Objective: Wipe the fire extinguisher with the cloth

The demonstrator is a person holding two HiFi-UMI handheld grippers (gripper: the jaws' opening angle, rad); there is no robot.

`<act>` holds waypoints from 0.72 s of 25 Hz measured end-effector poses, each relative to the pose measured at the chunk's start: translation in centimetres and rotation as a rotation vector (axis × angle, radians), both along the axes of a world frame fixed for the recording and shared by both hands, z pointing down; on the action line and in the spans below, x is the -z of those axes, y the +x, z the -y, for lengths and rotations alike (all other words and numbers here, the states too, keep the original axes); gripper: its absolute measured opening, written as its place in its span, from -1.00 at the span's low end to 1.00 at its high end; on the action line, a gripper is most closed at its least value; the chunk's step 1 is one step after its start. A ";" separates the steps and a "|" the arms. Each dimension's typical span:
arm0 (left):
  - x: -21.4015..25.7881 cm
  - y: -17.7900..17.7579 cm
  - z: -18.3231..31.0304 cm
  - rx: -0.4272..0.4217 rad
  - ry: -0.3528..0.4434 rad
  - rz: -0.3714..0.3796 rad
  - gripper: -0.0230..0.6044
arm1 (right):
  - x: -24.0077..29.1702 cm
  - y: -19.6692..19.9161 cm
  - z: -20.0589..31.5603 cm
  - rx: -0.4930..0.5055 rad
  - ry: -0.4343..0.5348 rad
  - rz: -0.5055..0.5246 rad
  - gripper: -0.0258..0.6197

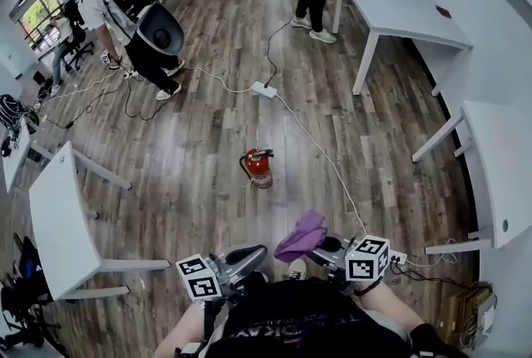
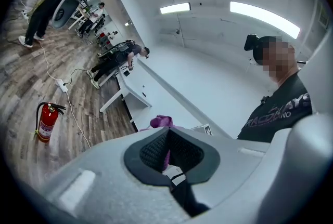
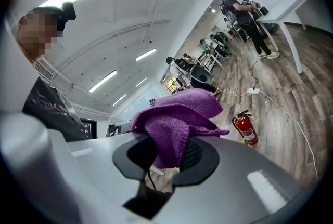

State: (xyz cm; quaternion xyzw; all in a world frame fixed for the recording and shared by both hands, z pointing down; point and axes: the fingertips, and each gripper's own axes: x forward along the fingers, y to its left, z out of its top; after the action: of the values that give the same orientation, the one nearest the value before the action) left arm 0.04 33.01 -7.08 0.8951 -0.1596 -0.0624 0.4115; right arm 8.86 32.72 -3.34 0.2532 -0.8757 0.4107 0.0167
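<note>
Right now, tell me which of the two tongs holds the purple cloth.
The right tongs: the purple cloth is pinched between its jaws, while the left tongs are closed on nothing.

The left gripper [image 2: 166, 132] filled the lower frame, its grey jaws meeting at the tips with nothing between the dark pads. Just beyond them a purple cloth [image 2: 162, 122] poked up, a strip of it also showing through the gap behind the tips. A red fire extinguisher [image 2: 47, 121] stood upright on the wooden floor [image 2: 21, 67] at the left, well apart from the gripper. A white cable [image 2: 78, 124] ran past it to a power strip [image 2: 62, 85]. Farther back a person [image 2: 117, 59] bent over a white table [image 2: 132, 95]. At the right stood the wearer [image 2: 276, 108] in a black printed shirt, under two ceiling lights [image 2: 175, 8].
</note>
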 end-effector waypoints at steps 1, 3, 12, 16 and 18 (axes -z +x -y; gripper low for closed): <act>0.0 -0.1 0.0 0.003 -0.003 -0.001 -0.93 | 0.0 -0.1 -0.3 0.001 0.000 -0.004 -0.68; -0.2 -0.3 -0.3 0.006 -0.007 -0.003 -0.93 | -0.2 -0.2 -0.8 0.008 -0.004 -0.014 -0.68; -0.8 -2.3 -0.4 0.030 -0.024 0.000 -0.93 | -0.9 -1.2 -1.8 0.001 -0.041 -0.001 -0.68; -0.7 -2.5 -0.2 0.035 -0.026 0.006 -0.93 | -1.2 -1.5 -1.9 0.009 -0.059 0.007 -0.68; -0.9 -2.6 -0.2 0.038 -0.030 0.008 -0.93 | -1.3 -1.6 -1.9 0.015 -0.056 0.009 -0.68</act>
State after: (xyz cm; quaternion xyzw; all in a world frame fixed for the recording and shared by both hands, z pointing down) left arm -2.57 33.24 -6.22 0.8860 -0.1791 -0.0642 0.4230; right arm 7.23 34.60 -2.08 0.2445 -0.8657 0.4361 0.0230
